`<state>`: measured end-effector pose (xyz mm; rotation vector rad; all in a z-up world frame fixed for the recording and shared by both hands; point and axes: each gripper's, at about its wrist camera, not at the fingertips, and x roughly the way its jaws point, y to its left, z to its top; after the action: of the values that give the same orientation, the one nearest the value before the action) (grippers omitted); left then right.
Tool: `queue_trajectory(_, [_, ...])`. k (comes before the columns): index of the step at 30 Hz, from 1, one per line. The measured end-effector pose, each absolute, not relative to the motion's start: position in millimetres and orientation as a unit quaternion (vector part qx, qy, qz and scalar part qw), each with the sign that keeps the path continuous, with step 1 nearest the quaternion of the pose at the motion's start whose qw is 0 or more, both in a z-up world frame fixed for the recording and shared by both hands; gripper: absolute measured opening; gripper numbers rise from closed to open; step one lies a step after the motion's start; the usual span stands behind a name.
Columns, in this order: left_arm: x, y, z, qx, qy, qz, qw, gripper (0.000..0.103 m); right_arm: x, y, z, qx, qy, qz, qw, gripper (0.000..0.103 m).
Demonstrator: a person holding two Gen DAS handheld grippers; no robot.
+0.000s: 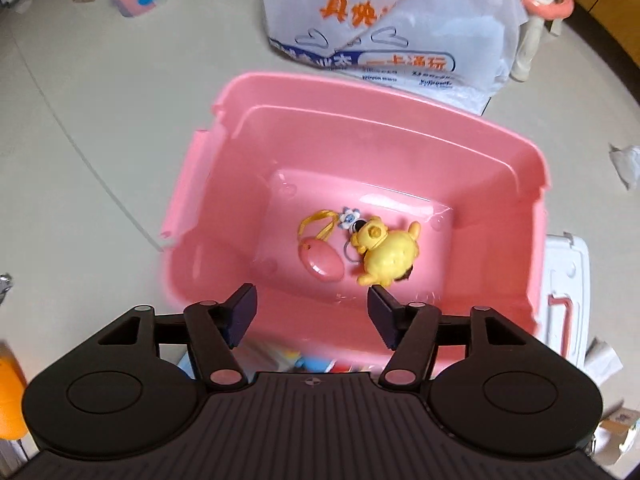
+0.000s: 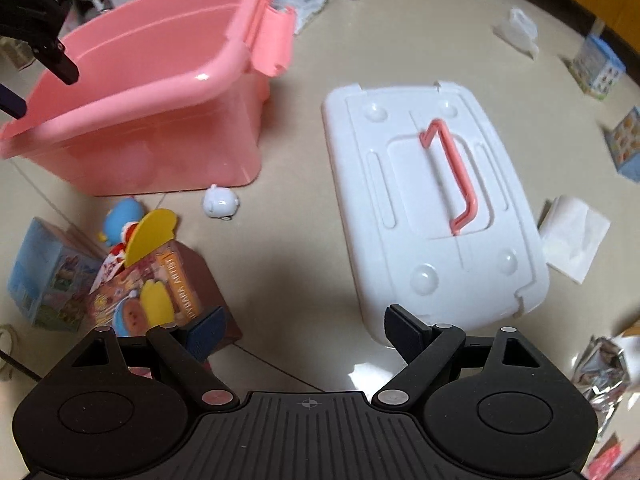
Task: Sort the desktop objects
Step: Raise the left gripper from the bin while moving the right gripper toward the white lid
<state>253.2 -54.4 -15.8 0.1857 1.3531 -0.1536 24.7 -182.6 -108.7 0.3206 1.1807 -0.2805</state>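
Observation:
A pink storage bin [image 1: 400,140] stands on the pale floor. On its bottom lie a yellow dog figure [image 1: 386,254], a pink oval charm [image 1: 322,260] with a yellow cord, and a small white flower trinket [image 1: 350,216]. My left gripper [image 1: 312,312] hangs open above the bin's near wall, nothing between its fingers. In the right wrist view the bin [image 2: 160,92] sits at upper left. My right gripper [image 2: 304,332] is open over bare floor. Near it lie a white round figure [image 2: 220,202], a blue toy [image 2: 122,216] and a brown picture box [image 2: 160,292].
The bin's white lid [image 2: 432,208] with a pink handle lies flat to the right. A blue box [image 2: 48,276] sits at lower left. White tissue [image 2: 572,236], small boxes [image 2: 596,68] and a foil wrapper [image 2: 600,368] lie at the right. A printed plastic bag [image 1: 384,24] stands behind the bin.

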Motion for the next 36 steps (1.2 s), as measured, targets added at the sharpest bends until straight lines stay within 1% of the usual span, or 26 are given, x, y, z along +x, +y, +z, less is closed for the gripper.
queue_trajectory(5, [218, -43, 16, 0.118, 0.6, -0.091, 0.786, 0.069, 14, -175, -79, 0.125, 0.534, -0.121, 0.827, 0.086])
queue_trajectory(9, [184, -32, 44, 0.122, 0.575, -0.123, 0.799, 0.076, 7, -169, -62, 0.112, 0.522, -0.115, 0.838, 0.089])
queue_trajectory(13, [149, -19, 59, 0.151, 0.552, -0.139, 0.808, 0.08, -1, -161, -47, 0.095, 0.508, -0.105, 0.85, 0.089])
queue_trajectory(18, [117, 2, 62, 0.169, 0.545, -0.146, 0.808, 0.083, -9, -157, -35, 0.083, 0.495, -0.091, 0.86, 0.091])
queue_trajectory(23, [91, 24, 61, 0.184, 0.531, -0.129, 0.817, 0.089, -17, -162, -27, 0.09, 0.492, -0.082, 0.862, 0.091])
queue_trajectory(31, [63, 45, 61, 0.185, 0.527, -0.112, 0.822, 0.09, -19, -180, -9, 0.093, 0.492, -0.071, 0.863, 0.092])
queue_trajectory(36, [55, 45, 66, 0.19, 0.517, -0.109, 0.827, 0.094, -13, -197, 10, 0.086, 0.499, -0.049, 0.861, 0.092])
